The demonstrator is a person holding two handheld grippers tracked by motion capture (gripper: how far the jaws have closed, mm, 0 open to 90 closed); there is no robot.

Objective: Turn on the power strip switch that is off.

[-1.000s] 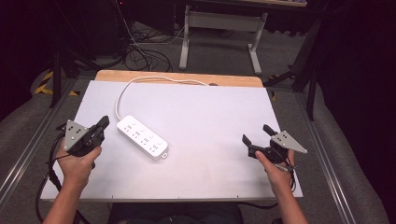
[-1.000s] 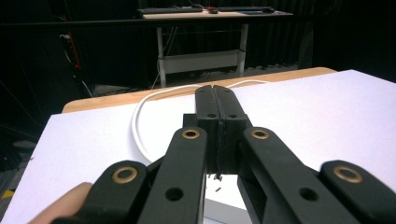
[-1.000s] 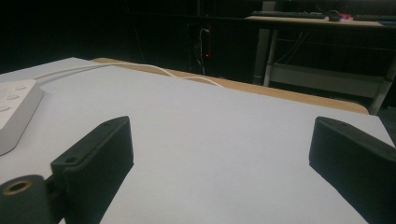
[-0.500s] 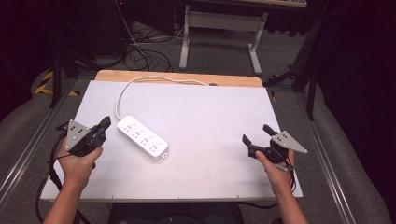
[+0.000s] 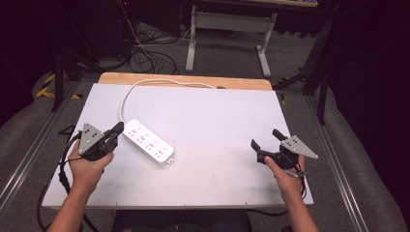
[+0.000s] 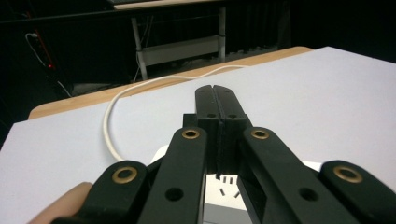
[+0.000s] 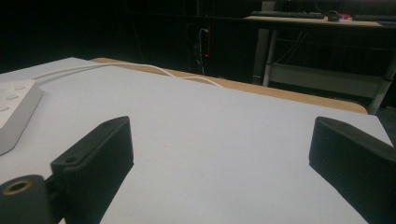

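White table (image 5: 217, 125) carries a white power strip (image 5: 147, 141), lying diagonally, its cord (image 5: 126, 96) looping toward the far wooden edge. Left gripper (image 5: 116, 130) held in the person's left hand (image 5: 86, 166); fingers (image 6: 215, 100) clenched together, nothing between them. The near end of the strip lies just beside and below these fingers; in the left gripper view its sockets appear directly under the linkage. Right gripper (image 5: 265, 139) held in the right hand (image 5: 285, 176); fingers (image 7: 100, 144) released, spread wide over bare table. The strip sits well apart from them, off to their left.
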